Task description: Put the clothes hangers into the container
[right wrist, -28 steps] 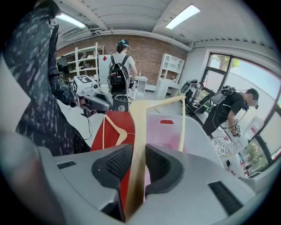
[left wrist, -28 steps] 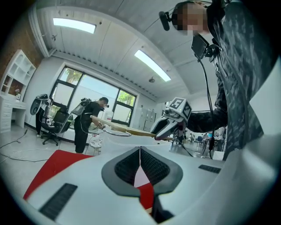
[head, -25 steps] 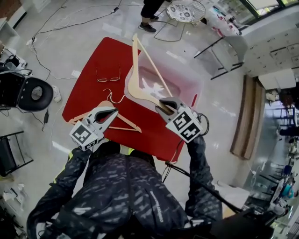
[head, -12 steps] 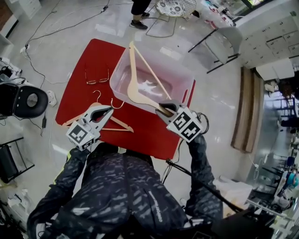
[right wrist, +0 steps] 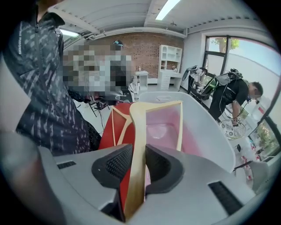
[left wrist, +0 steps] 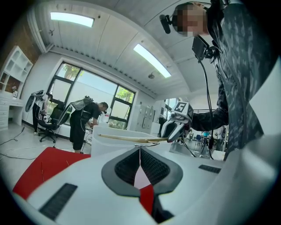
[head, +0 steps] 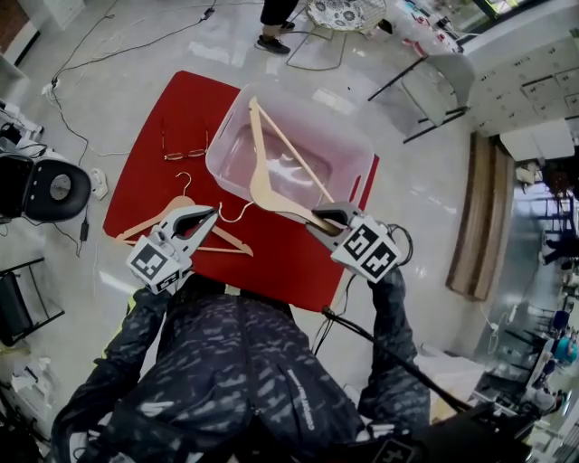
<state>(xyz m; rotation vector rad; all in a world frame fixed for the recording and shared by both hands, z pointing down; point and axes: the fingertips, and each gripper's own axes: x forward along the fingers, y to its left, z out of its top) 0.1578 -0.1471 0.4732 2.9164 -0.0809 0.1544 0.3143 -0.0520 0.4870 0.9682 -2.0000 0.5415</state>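
A pale wooden hanger (head: 262, 172) slants over the translucent container (head: 357, 145), its far corner above the pink inside and its wire hook (head: 237, 215) over the near rim. My right gripper (head: 318, 217) is shut on the hanger's near end. In the right gripper view the wood (right wrist: 140, 132) sits clamped between the pads (right wrist: 118, 160), above the container wall (right wrist: 206, 127). A second wooden hanger (head: 149, 220) lies flat on the red table (head: 145, 136). My left gripper (head: 208, 215) hovers over it, shut and empty (left wrist: 139, 151).
Glasses (head: 184, 149) lie on the table left of the container. A black chair (head: 41, 185) stands to the left, with cables across the floor. A person (head: 280, 14) stands beyond the table. A cable trails from my right gripper.
My right gripper has drawn the held hanger back and lower, so its far corner is over the container instead of past the far rim. The left gripper has shifted slightly above the lying hanger.
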